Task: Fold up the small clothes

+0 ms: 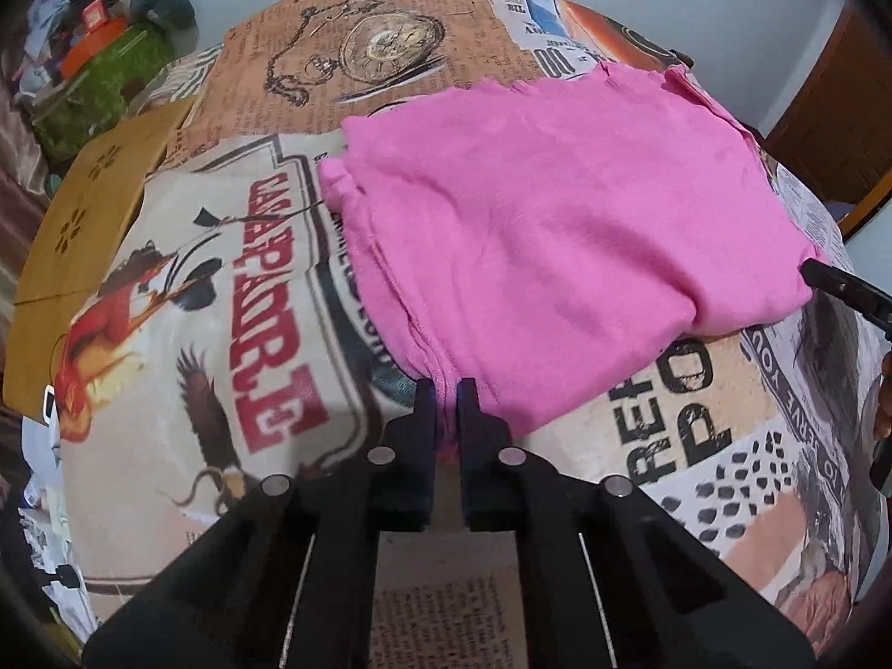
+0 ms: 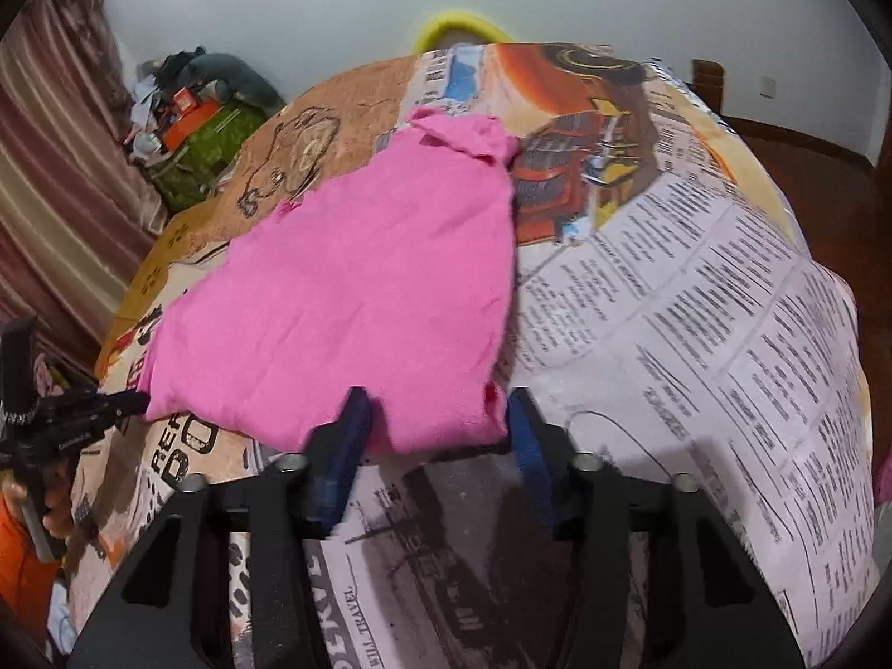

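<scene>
Already partly folded, the pink cloth [image 1: 557, 245] lies in several layers on the table, over the printed newspaper-pattern tablecloth [image 1: 223, 290], with its near edge towards both tools. The left gripper [image 1: 446, 396] is pinched tight on the near-left corner of the cloth, pink fabric showing between its blue pads. The right gripper [image 2: 435, 412] straddles the near-right corner with its jaws part-way apart; the left finger [image 2: 348, 418] overlaps the fabric edge while the other pad stands just beside the corner, and nothing is clamped there.

My reading is that the next fold needs both near corners lifted together. The main risk is lopsidedness: if the left side rises while the right has no hold, the cloth would drag diagonally and the stacked layers along its left edge could slide apart. The left pinch may also have caught only some of the layers, so the lower ones might stay behind on the table. A low right pad could snag the tablecloth as well and pull it up with the cloth.
</scene>
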A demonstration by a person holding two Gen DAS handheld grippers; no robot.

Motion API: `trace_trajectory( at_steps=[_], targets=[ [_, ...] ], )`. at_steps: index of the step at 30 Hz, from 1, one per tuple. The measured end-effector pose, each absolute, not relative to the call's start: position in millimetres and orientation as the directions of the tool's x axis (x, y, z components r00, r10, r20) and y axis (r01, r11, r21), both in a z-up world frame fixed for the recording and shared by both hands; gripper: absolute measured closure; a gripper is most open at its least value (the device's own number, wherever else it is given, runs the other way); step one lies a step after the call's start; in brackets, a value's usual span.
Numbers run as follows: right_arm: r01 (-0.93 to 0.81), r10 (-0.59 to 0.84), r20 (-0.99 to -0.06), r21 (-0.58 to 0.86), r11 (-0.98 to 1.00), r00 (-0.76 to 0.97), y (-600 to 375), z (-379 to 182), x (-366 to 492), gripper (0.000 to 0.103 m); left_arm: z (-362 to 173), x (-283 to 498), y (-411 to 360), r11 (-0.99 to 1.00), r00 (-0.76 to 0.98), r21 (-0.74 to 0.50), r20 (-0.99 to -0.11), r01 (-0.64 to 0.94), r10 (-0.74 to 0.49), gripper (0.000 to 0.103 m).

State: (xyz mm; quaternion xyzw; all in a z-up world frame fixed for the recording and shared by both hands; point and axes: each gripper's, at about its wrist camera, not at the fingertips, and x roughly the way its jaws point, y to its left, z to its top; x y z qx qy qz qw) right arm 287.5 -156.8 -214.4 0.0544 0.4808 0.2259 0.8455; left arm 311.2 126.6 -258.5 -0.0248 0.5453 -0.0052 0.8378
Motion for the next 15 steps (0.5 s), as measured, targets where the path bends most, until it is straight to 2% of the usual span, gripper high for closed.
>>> trace_trajectory(
  at_steps=[1, 4, 15],
  targets=[
    [-0.336, 0.422, -0.794, 0.291, 0.896, 0.438, -154.7, -214.8, 286.7, 0.086, -258.0, 312.1, 127.0, 0.999, 0.408, -0.044, -0.912, -0.023, -0.031, 0.098],
    [-0.35, 0.424, -0.8, 0.286, 0.892, 0.425, -153.7, -214.8, 281.7, 0.094, -249.8, 303.2, 127.4, 0.999, 0.449, -0.008, -0.894, -0.036, 0.009, 0.098],
    [-0.386, 0.426, -0.792, 0.262, 0.885, 0.438, -170.5, -199.7, 232.9, 0.096, -240.0, 254.8, 151.1, 0.994, 0.467, -0.066, -0.884, -0.082, -0.02, 0.098]
  ],
)
